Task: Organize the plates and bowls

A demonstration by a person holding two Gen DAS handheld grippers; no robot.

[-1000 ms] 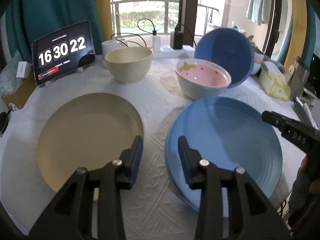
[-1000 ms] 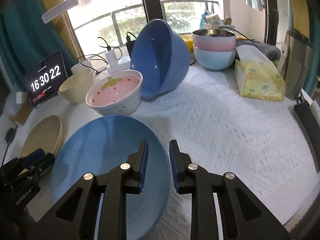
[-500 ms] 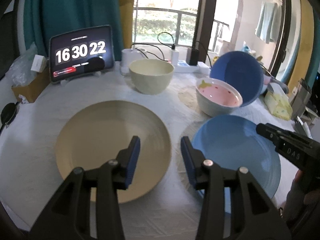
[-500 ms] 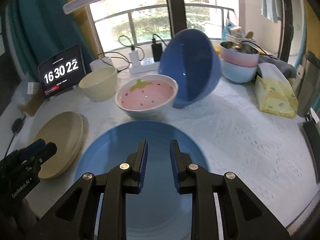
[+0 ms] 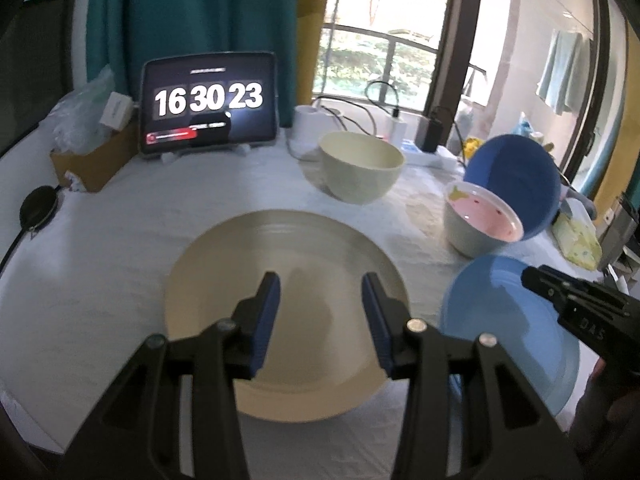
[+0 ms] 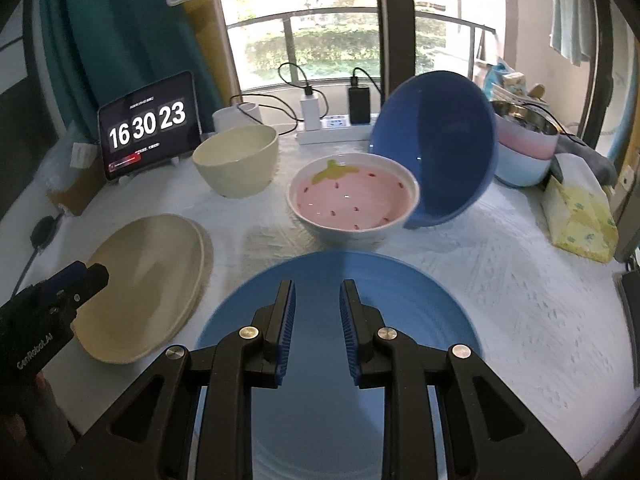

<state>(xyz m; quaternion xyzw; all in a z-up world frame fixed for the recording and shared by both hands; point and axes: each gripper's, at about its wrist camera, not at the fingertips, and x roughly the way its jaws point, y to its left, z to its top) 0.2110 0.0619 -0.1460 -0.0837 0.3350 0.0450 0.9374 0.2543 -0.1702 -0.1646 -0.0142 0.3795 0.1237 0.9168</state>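
White textured tablecloth [image 6: 500, 280] before a bright balcony window [image 6: 328, 40]; left gripper [image 5: 320, 300] open over the beige plate [image 5: 280, 248] at centre, jaws lately widening; right gripper [image 6: 316, 316] open, empty, above the blue plate [image 6: 400, 288]

Two plates [image 6: 148, 280] [image 6: 340, 280] side by side in front; three bowls [image 6: 236, 160] [image 6: 352, 204] [image 6: 440, 140] behind; tablet [image 6: 148, 128] rear left.
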